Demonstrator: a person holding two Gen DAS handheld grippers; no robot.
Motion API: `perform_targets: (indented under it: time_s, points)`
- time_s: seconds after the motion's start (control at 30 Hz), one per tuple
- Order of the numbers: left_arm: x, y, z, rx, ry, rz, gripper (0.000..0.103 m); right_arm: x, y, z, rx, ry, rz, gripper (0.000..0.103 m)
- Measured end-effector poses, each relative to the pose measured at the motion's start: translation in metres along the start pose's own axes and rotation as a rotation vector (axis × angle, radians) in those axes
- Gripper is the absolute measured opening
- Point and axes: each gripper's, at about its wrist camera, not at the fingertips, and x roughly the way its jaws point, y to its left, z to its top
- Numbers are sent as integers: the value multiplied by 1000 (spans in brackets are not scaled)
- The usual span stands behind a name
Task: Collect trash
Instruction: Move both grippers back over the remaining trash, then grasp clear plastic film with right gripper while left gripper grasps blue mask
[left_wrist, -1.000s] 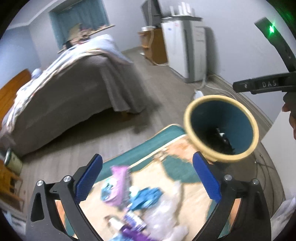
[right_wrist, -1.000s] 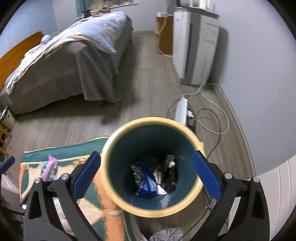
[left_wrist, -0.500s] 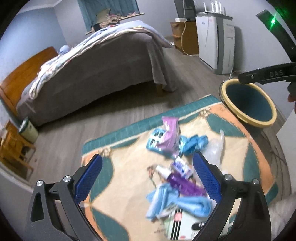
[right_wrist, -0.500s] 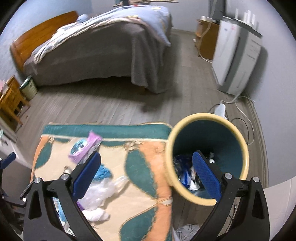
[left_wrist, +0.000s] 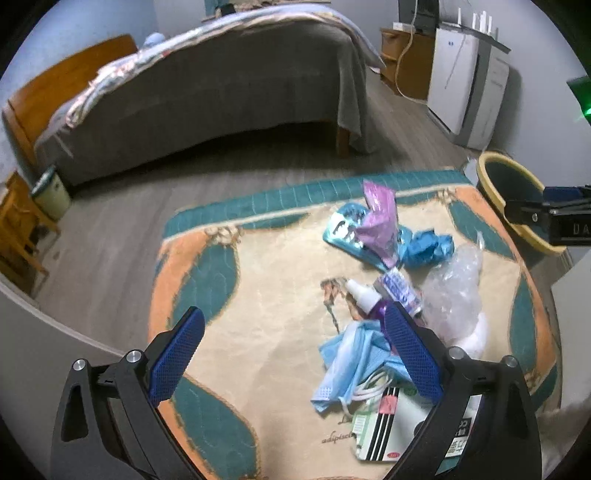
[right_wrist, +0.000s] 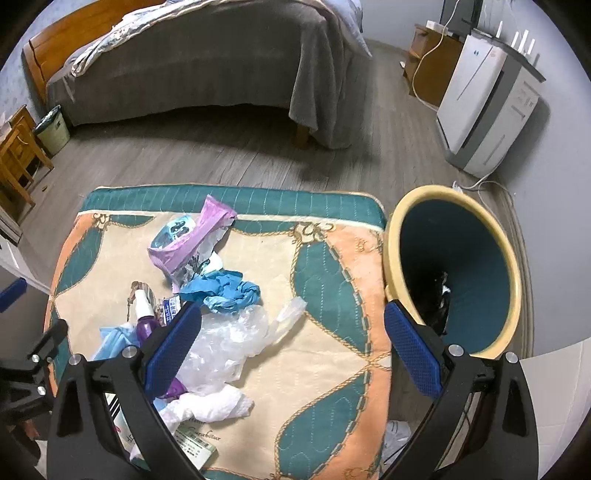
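Trash lies in a heap on a patterned rug (left_wrist: 258, 295): a purple wrapper (left_wrist: 378, 221), a crumpled blue glove (left_wrist: 428, 247), a clear plastic bag (left_wrist: 454, 291), a small purple spray bottle (left_wrist: 364, 297), a blue face mask (left_wrist: 351, 365) and a striped box (left_wrist: 380, 421). A yellow-rimmed teal bin (right_wrist: 454, 273) stands at the rug's right edge with dark trash inside. My left gripper (left_wrist: 295, 354) is open and empty above the rug, left of the heap. My right gripper (right_wrist: 291, 347) is open and empty between the heap (right_wrist: 221, 332) and the bin.
A bed (left_wrist: 207, 96) with a grey cover fills the back. A white appliance (right_wrist: 487, 107) with cables stands by the right wall. A small bin (left_wrist: 51, 192) and wooden furniture (left_wrist: 18, 229) sit at the left.
Both grippers have pulled back and swung left, away from the bin's mouth. The trash heap on the rug has come into view under them. Both stayed open and empty.
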Motion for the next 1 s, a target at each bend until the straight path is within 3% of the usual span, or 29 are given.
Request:
perform_targets:
  time_s: [0.33, 0.43, 0.5, 0.57, 0.6, 0.67, 0.73, 1.0]
  points:
    - [43, -16, -14, 91, 134, -94, 91, 49, 19, -1, 1, 139, 20, 97]
    - [55, -22, -19, 119, 194, -117, 66, 65, 22, -5, 7, 197, 23, 85]
    - [62, -25, -22, 123, 228, -132, 55, 76, 24, -7, 15, 234, 48, 75]
    - [64, -26, -22, 128, 236, -152, 32, 84, 27, -8, 19, 266, 91, 53]
    - [64, -27, -21, 131, 236, -169, 28, 85, 29, -9, 14, 274, 106, 41]
    - [62, -28, -19, 137, 232, -185, 16, 82, 33, -7, -13, 259, 113, 31]
    - [57, -27, -14, 132, 213, -193, 15, 76, 34, -4, -31, 240, 112, 23]
    - [25, -20, 6, 94, 100, -198, 12, 40, 28, 12, -25, 151, 167, 20]
